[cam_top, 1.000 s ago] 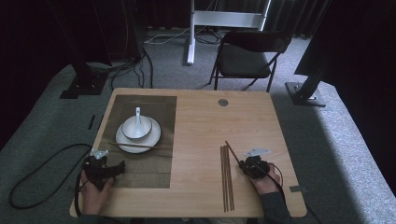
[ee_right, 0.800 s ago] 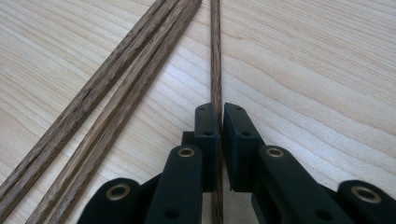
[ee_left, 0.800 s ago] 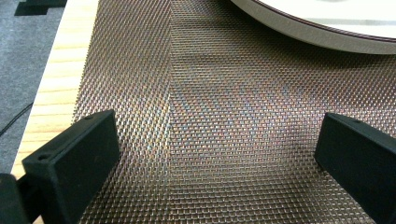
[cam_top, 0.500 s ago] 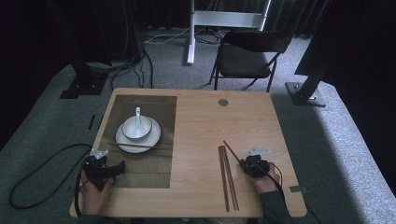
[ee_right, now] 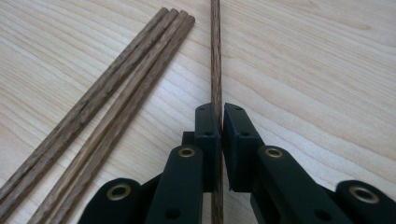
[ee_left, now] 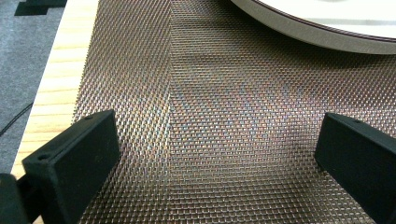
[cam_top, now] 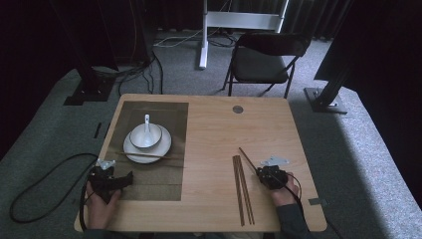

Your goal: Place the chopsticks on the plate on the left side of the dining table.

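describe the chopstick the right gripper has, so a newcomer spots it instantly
On the wooden table, look at the bare wood right of the woven placemat, near the front edge. The right gripper is shut on one brown wooden chopstick. Unlike the loose chopsticks lying together beside it, it is clamped between black jaws and angles away from them.

A wooden table (cam_top: 209, 139) is seen from above. A dark woven placemat (cam_top: 154, 149) is laid along its left side. On the placemat a white plate (cam_top: 130, 149) is set, and a white bowl (cam_top: 154, 137) is placed on the plate with a white spoon (cam_top: 147, 124) resting in it. A single brown stick (cam_top: 171, 158) is laid across the near rim of the plate. A small round grey disc (cam_top: 238, 109) is set into the far side of the tabletop. Beyond the table, a black folding chair (cam_top: 266, 57) is placed on grey carpet (cam_top: 59, 114), beside a white stand (cam_top: 205, 35). Black cables (cam_top: 149, 55) are spread over the carpet.
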The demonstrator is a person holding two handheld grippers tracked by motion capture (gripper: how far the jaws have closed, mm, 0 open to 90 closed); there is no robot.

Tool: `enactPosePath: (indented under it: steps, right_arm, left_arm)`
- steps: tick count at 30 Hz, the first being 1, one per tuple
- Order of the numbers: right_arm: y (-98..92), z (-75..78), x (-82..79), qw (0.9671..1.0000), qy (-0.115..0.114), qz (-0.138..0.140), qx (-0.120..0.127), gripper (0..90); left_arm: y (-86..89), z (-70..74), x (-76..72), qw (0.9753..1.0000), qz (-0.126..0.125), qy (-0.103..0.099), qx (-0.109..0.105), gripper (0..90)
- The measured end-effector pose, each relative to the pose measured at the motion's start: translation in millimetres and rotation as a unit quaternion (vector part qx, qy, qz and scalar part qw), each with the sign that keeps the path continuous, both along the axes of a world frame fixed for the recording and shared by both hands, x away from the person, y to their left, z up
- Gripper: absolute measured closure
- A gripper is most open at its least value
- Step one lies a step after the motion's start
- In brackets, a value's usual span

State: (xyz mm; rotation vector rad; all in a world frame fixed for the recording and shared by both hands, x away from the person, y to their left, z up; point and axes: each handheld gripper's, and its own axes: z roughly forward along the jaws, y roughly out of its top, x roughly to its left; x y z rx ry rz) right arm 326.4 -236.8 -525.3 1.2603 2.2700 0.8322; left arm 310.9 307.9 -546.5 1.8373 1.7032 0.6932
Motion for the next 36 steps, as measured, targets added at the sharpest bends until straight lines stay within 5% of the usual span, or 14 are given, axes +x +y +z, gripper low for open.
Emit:
enactPosePath:
  steps: [36]
  right_arm:
    - [22.6,15.7,-12.8,0.9983,-0.031,0.050,0.000,85.0]
  left_arm:
    - [0.0,0.0,0.0,1.0000,0.000,0.000,0.000,0.2]
